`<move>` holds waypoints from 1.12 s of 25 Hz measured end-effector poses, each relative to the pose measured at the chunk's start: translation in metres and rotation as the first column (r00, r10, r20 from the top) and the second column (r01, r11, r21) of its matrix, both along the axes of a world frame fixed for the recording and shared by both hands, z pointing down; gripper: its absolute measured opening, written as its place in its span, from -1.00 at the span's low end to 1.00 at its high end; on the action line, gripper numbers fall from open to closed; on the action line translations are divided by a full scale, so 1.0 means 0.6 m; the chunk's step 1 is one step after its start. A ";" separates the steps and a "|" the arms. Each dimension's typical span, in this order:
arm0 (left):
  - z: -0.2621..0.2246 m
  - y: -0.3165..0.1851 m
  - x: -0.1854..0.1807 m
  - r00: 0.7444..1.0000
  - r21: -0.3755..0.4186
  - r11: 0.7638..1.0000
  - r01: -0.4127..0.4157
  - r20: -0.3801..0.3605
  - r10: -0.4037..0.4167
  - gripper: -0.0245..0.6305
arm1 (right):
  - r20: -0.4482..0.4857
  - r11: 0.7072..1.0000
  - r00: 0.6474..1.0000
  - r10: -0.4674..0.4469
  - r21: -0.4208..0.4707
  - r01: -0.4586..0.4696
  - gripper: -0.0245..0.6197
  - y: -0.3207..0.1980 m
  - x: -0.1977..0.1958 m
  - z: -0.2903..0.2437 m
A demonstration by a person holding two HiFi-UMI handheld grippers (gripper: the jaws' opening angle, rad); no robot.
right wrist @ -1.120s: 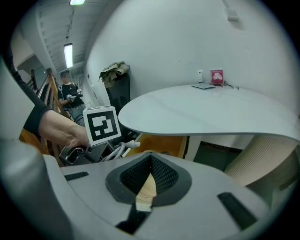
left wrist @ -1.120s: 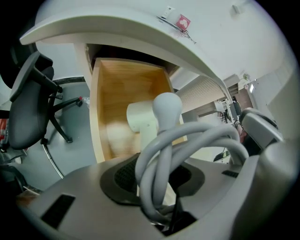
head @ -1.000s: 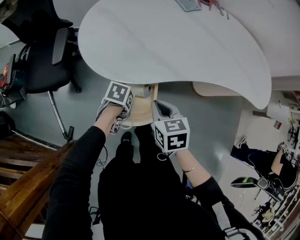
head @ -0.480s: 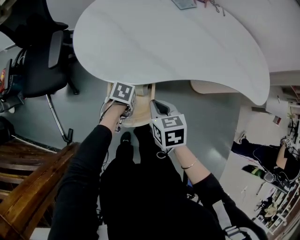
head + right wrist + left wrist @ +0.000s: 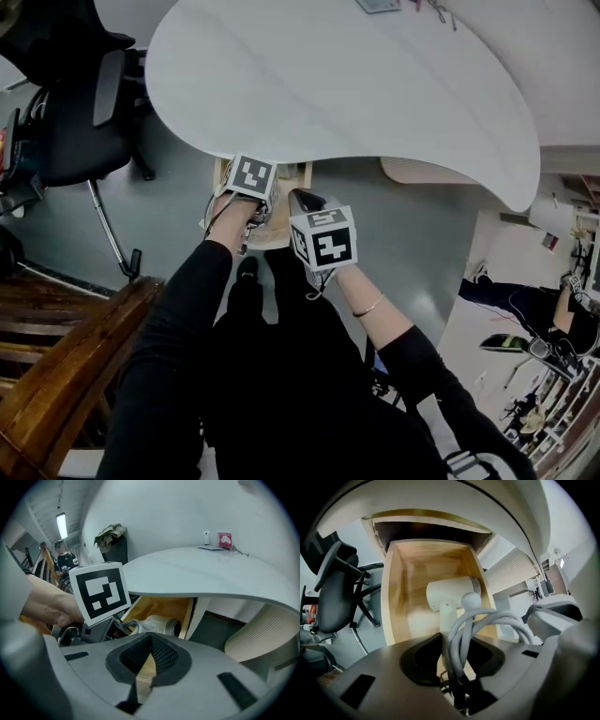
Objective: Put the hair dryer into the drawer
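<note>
A white hair dryer (image 5: 452, 592) hangs with its barrel inside the open wooden drawer (image 5: 387, 602) under the white table (image 5: 356, 84). My left gripper (image 5: 452, 644) is shut on its handle, and the grey looped cord (image 5: 492, 618) bunches up between the jaws too. In the head view the left gripper (image 5: 246, 216) is over the drawer (image 5: 281, 236). My right gripper (image 5: 302, 202) sits just to the right of it, at the drawer's front. Its jaws are shut with nothing in them (image 5: 143, 663), and past them the hair dryer (image 5: 161, 623) lies in the drawer (image 5: 188, 609).
A black office chair (image 5: 75, 122) stands left of the drawer. Brown wooden steps (image 5: 56, 328) run along the lower left. A pale ribbed cabinet (image 5: 258, 630) stands right of the drawer under the table. Small items (image 5: 224, 540) lie at the table's far edge. Another person (image 5: 534, 319) is at far right.
My right gripper has sunk and drawn in toward the drawer front, beside the left one. The left gripper keeps its hold on the hair dryer and has barely shifted.
</note>
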State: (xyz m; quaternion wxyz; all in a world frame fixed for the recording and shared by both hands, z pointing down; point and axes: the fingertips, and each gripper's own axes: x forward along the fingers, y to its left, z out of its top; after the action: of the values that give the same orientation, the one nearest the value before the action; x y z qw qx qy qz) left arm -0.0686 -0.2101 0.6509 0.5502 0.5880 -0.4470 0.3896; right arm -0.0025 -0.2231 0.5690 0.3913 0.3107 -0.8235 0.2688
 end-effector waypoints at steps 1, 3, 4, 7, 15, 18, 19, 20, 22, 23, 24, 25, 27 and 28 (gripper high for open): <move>0.001 0.000 0.000 1.000 0.001 1.000 0.001 0.000 -0.001 -0.44 | -0.008 1.000 1.000 0.001 -0.005 -0.001 -0.91 -0.001 0.000 0.003; 0.005 0.002 0.000 1.000 0.001 1.000 -0.002 0.006 0.002 -0.44 | -0.019 1.000 1.000 -0.002 -0.011 0.002 -0.91 -0.003 -0.001 0.009; 0.007 0.003 0.000 1.000 0.001 1.000 -0.004 0.009 0.004 -0.44 | -0.022 1.000 1.000 -0.007 -0.012 0.007 -0.91 -0.003 -0.002 0.012; 0.013 0.004 0.001 1.000 0.005 1.000 -0.004 0.018 0.004 -0.44 | -0.030 1.000 0.999 -0.020 -0.013 0.020 -0.91 -0.004 -0.005 0.016; 0.020 -0.003 0.000 0.999 0.074 0.997 0.008 0.049 -0.012 -0.44 | -0.044 0.999 0.999 -0.030 -0.017 0.030 -0.91 0.003 -0.010 0.019; 0.024 -0.001 0.002 0.998 0.088 0.996 0.009 0.057 -0.014 -0.44 | -0.046 0.999 0.998 -0.034 -0.021 0.033 -0.91 0.005 -0.010 0.025; 0.025 0.000 0.002 0.998 0.091 0.996 0.008 0.061 -0.013 -0.44 | -0.047 0.999 0.998 -0.035 -0.021 0.034 -0.91 0.004 -0.010 0.026; 0.026 0.000 0.002 0.998 0.094 0.996 0.008 0.065 -0.014 -0.44 | -0.049 0.999 0.998 -0.034 -0.021 0.033 -0.91 0.004 -0.010 0.026; 0.028 -0.002 0.001 0.997 0.104 0.995 0.009 0.076 -0.016 -0.44 | -0.051 0.999 0.998 -0.032 -0.019 0.031 -0.91 0.002 -0.009 0.027; 0.029 -0.004 0.000 0.997 0.109 0.994 0.011 0.079 -0.020 -0.44 | -0.051 0.999 0.998 -0.030 -0.017 0.030 -0.91 0.001 -0.009 0.027; 0.029 -0.005 0.000 0.996 0.114 0.993 0.014 0.081 -0.024 -0.44 | -0.052 0.999 0.998 -0.029 -0.015 0.029 -0.91 0.001 -0.009 0.027; 0.028 -0.006 -0.001 0.996 0.120 0.993 0.018 0.082 -0.028 -0.44 | -0.052 1.000 0.998 -0.029 -0.013 0.028 -0.91 0.001 -0.009 0.026; 0.025 -0.008 -0.002 0.996 0.130 0.991 0.026 0.083 -0.037 -0.40 | -0.055 1.000 0.998 -0.028 -0.013 0.027 -0.91 0.000 -0.008 0.026; 0.024 -0.009 -0.002 0.996 0.134 0.990 0.031 0.083 -0.042 -0.37 | -0.057 1.000 0.998 -0.027 -0.014 0.026 -0.91 0.000 -0.007 0.025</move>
State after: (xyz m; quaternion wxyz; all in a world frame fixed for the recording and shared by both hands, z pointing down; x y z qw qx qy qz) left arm -0.0700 -0.2153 0.6650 0.4973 0.5979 -0.5056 0.3736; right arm -0.0066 -0.2230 0.5842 0.4203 0.3047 -0.8142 0.2600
